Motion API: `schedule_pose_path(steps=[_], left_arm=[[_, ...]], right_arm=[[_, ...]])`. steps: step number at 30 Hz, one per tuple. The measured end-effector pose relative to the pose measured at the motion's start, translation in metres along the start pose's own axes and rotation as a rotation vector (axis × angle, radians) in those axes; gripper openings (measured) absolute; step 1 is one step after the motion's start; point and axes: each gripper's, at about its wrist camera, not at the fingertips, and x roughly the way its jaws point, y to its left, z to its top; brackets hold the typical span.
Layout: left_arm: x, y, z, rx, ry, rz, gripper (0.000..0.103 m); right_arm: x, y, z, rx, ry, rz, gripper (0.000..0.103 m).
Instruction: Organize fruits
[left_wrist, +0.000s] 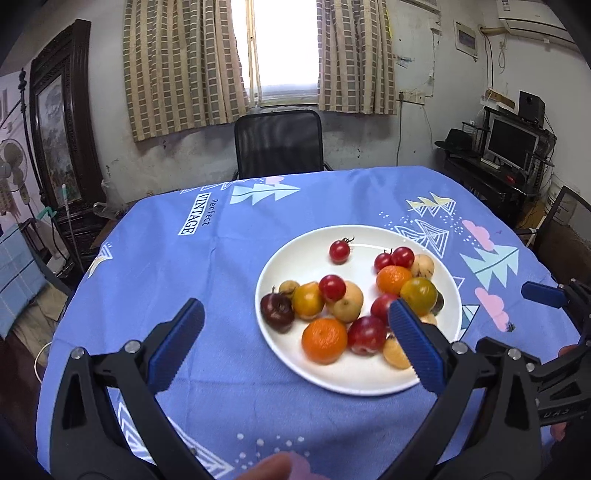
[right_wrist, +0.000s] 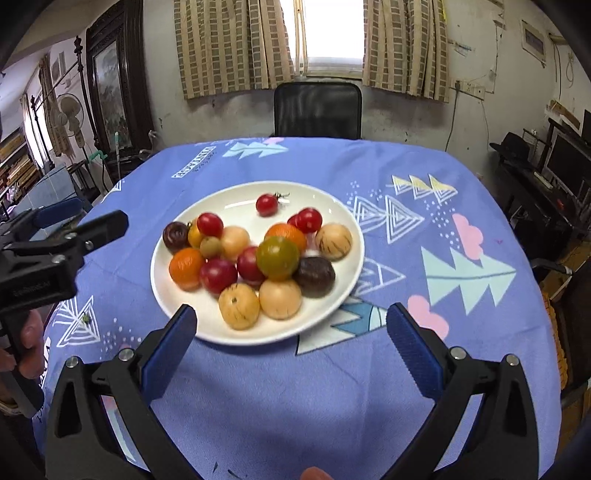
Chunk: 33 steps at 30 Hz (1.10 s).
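Note:
A white plate (left_wrist: 295, 258) (right_wrist: 236, 194) on the blue tablecloth holds several mixed fruits: red cherry tomatoes (left_wrist: 339, 251) (right_wrist: 266, 204), orange tangerines (left_wrist: 324, 340) (right_wrist: 185, 265), a green-yellow tomato (right_wrist: 277, 257), pale melon-like fruits (right_wrist: 238, 305), red plums (left_wrist: 366, 335) and a dark purple fruit (left_wrist: 277, 312) (right_wrist: 314, 276). My left gripper (left_wrist: 295, 314) is open, held over the plate's near left part, nothing between its fingers. My right gripper (right_wrist: 291, 319) is open at the plate's near edge, empty. Each gripper shows at the side of the other's view.
The round table (left_wrist: 221, 258) carries a blue patterned cloth. A black chair (left_wrist: 279, 144) stands at its far side under a curtained window. A desk with a monitor (left_wrist: 511, 142) is at the right, a dark cabinet (left_wrist: 62, 122) and a fan at the left.

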Motion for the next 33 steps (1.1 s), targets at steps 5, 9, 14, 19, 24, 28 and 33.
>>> schedule_pose_path(steps=[5, 9, 14, 19, 24, 28, 33], left_arm=[[-0.016, -0.002, -0.007, 0.007, -0.008, -0.014, 0.101], [-0.021, -0.006, -0.012, 0.011, -0.015, -0.03, 0.101], [-0.022, -0.009, -0.016, 0.022, -0.003, -0.022, 0.101], [-0.022, -0.005, -0.017, -0.004, -0.009, -0.048, 0.101], [-0.021, -0.001, -0.019, -0.022, -0.005, -0.041, 0.101], [-0.021, 0.0, -0.019, -0.026, -0.002, -0.035, 0.101], [-0.019, 0.002, -0.02, -0.039, 0.01, -0.044, 0.101]], right_arm=[[-0.003, 0.006, -0.01, -0.021, 0.005, 0.006, 0.102], [-0.004, 0.009, -0.012, -0.031, 0.002, -0.002, 0.102], [-0.004, 0.01, -0.013, -0.033, 0.003, -0.007, 0.102], [-0.003, 0.012, -0.013, -0.042, 0.005, -0.008, 0.102], [-0.001, 0.014, -0.014, -0.046, 0.01, -0.007, 0.102], [0.0, 0.015, -0.014, -0.05, 0.009, -0.003, 0.102], [0.0, 0.016, -0.015, -0.056, 0.01, -0.001, 0.102]])
